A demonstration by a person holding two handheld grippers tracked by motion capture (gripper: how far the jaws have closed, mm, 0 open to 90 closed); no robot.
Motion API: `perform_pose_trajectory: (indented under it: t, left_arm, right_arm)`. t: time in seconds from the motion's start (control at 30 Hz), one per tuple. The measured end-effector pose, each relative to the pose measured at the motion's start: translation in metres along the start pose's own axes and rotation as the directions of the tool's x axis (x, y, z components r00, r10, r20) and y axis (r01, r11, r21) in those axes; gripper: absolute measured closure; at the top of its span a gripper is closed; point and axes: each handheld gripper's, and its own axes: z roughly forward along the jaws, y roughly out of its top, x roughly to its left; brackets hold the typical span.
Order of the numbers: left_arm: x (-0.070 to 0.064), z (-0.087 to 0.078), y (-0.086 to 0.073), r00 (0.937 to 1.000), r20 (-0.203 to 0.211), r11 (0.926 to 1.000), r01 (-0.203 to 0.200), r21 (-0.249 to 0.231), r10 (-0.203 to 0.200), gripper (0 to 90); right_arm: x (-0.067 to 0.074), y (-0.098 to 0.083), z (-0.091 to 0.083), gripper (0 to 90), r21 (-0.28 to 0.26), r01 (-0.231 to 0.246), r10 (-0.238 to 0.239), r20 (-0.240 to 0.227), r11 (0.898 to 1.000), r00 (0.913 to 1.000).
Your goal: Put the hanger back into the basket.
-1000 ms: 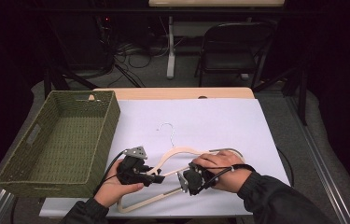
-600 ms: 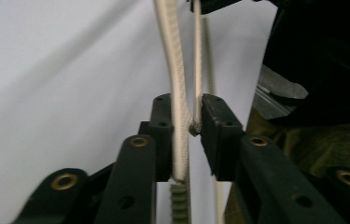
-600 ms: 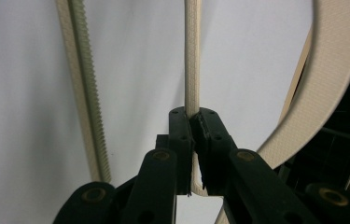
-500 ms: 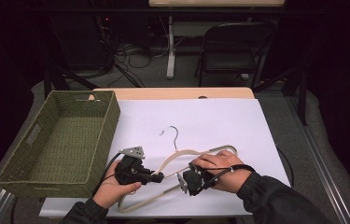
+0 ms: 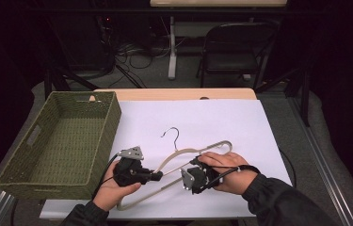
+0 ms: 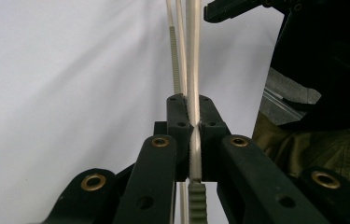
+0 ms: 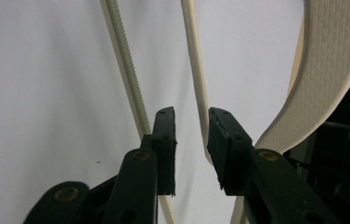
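A cream hanger with a dark wire hook lies across the white sheet near the front of the table. My left gripper is shut on one thin bar of the hanger, and the pads pinch it at the tips. My right gripper, held just to the right, has just been opening. Its jaws stand apart, with a smooth thin bar running between them and touching neither pad. A ridged bar passes outside its left jaw. The hanger's broad shoulder is at the right of that view.
A green woven basket stands empty on the table's left side, close to my left hand. The white sheet covers the rest of the top. Behind the table are a folding chair, a desk leg and cables on the floor.
The hanger has shifted a little, with its hook now nearer the person. Both hands stay in about the same places.
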Motion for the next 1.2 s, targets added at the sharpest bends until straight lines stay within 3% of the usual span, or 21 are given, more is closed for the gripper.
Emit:
perform_pose_trajectory:
  t: [0.2, 0.37, 0.47, 0.63, 0.73, 0.83, 0.9, 1.0, 1.1, 1.2]
  left_arm:
    - [-0.004, -0.01, 0.003, 0.9987, -0.05, 0.9992, 0.01, -0.038, -0.012, 86.9]
    - [-0.008, -0.022, 0.004, 0.9882, -0.148, 0.9962, 0.027, -0.083, -0.039, 86.9]
    - [-0.008, -0.027, 0.005, 0.9771, -0.204, 0.9948, 0.041, -0.094, -0.059, 86.9]
    - [-0.008, -0.031, 0.005, 0.9554, -0.29, 0.9956, 0.032, -0.087, -0.056, 86.9]
    - [-0.011, -0.033, 0.006, 0.9353, -0.349, 0.9957, 0.03, -0.088, -0.059, 86.9]
    - [-0.013, -0.039, 0.007, 0.9231, -0.378, 0.995, 0.037, -0.093, -0.069, 86.9]
    - [-0.014, -0.045, 0.009, 0.9181, -0.388, 0.9934, 0.047, -0.104, -0.084, 86.9]
    - [-0.018, -0.057, 0.012, 0.9056, -0.415, 0.993, 0.046, -0.109, -0.087, 86.9]
    - [-0.021, -0.075, 0.016, 0.8993, -0.427, 0.9907, 0.044, -0.128, -0.096, 86.9]
    - [-0.023, -0.097, 0.019, 0.8889, -0.447, 0.9885, 0.04, -0.146, -0.102, 86.9]
  right_arm:
    - [-0.001, -0.007, -0.001, 59.5, -0.016, -0.049, 0.049, -0.001, 0.999, 0.9988]
    - [-0.001, -0.013, 0.0, 52.0, -0.033, -0.098, 0.098, -0.001, 0.995, 0.9952]
    - [-0.002, -0.017, 0.001, 50.0, -0.023, -0.125, 0.125, 0.001, 0.992, 0.9922]
    - [-0.004, -0.021, 0.001, 47.0, -0.032, -0.161, 0.162, 0.003, 0.986, 0.9869]
    - [-0.005, -0.023, 0.003, 45.2, -0.024, -0.186, 0.187, 0.0, 0.982, 0.9825]
    - [-0.004, -0.026, 0.003, 45.2, -0.025, -0.202, 0.202, 0.001, 0.979, 0.9794]
    - [-0.005, -0.029, 0.004, 44.0, -0.019, -0.224, 0.224, 0.002, 0.974, 0.9745]
    - [-0.005, -0.033, 0.006, 42.4, -0.006, -0.263, 0.262, -0.015, 0.965, 0.9648]
    - [-0.004, -0.037, 0.006, 39.5, 0.01, -0.292, 0.293, -0.02, 0.956, 0.956]
    - [-0.004, -0.042, 0.007, 34.9, 0.012, -0.319, 0.319, -0.016, 0.948, 0.9477]
